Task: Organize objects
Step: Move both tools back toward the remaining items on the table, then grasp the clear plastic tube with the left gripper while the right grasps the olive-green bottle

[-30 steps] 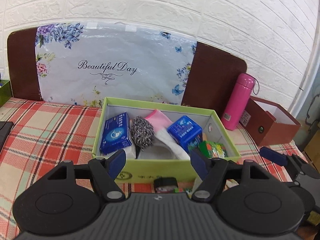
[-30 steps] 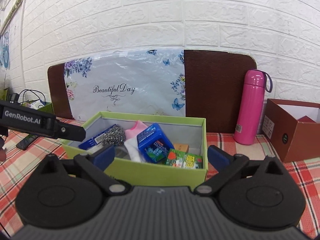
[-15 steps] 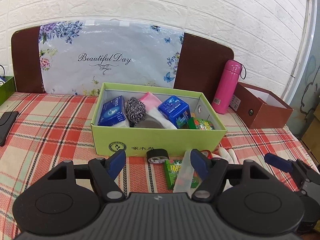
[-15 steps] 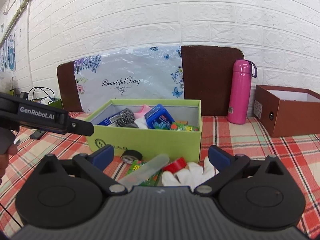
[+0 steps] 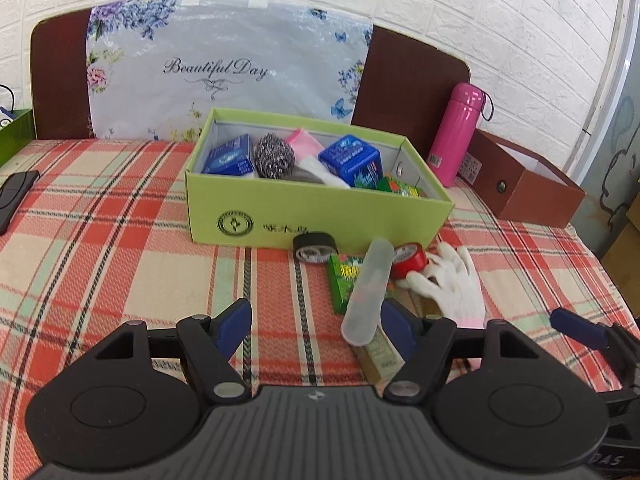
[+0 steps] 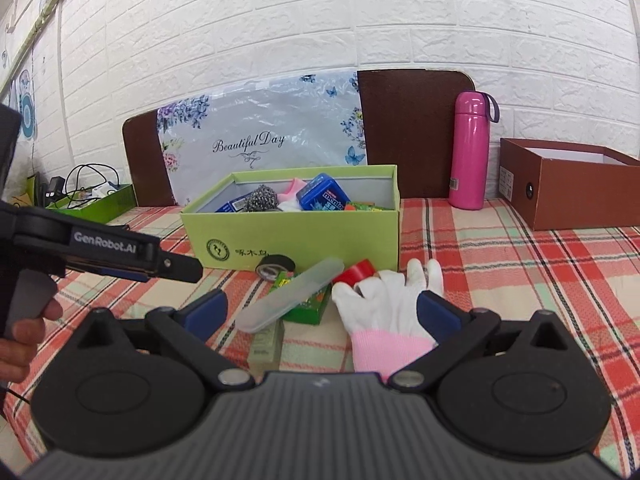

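Left wrist view — fingers [image 5: 390,322] spread, empty

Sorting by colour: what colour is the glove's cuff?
Pink, on a white glove; the right wrist view shows it best.

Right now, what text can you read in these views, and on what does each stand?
"Beautiful Day": floral sheet against the wall.
"GenRobot.AI": side of left gripper.
"DAS": right gripper body, cut off.
Green box front: round logo, characters unreadable.
Blue tin, pink bottle label: too blurred.
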`<state>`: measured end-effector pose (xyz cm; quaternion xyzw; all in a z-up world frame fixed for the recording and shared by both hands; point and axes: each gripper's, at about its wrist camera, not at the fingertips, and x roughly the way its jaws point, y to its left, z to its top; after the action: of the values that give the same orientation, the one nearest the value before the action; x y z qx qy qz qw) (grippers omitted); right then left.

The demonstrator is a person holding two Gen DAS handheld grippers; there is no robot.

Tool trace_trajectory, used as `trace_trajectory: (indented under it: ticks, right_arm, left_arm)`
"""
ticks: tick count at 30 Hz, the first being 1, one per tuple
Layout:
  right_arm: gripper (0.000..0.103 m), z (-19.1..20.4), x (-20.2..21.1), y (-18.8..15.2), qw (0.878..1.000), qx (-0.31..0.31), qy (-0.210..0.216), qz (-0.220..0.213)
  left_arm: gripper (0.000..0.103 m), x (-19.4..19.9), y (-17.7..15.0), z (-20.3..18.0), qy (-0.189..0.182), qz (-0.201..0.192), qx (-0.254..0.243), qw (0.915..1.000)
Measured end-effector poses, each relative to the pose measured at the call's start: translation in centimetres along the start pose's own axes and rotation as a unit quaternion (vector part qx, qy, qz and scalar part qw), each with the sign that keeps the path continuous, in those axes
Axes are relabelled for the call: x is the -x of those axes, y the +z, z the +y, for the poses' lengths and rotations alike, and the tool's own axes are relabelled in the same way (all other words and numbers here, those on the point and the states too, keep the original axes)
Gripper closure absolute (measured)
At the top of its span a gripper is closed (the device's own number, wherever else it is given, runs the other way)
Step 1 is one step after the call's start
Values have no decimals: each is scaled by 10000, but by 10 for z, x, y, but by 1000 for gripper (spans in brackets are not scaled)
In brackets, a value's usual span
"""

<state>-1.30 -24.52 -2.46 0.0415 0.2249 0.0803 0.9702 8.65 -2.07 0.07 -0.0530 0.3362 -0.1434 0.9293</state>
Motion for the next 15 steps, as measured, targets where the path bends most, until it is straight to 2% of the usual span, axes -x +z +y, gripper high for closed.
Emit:
trace_trajectory:
  ticks: [8,13,14,15]
  right_arm:
    - [0,-3,23,-27,9993,174,-241,222]
    - [5,-9,25,-40,9990,-5,-209,405]
    - [7,-10,25,-41,9989,-18,-202,426]
    - [8,-11,25,-42,9989,-23,-196,437]
  left_arm:
    - [29,-37,-8,-16,-287,187,-192,9992]
    - [29,-76,-4,-31,-161,355,-400,9984]
    - [29,-84,-3,-32,-118,429,-442,9980]
    - [38,-90,-3,-32,-137,489,-467,9976]
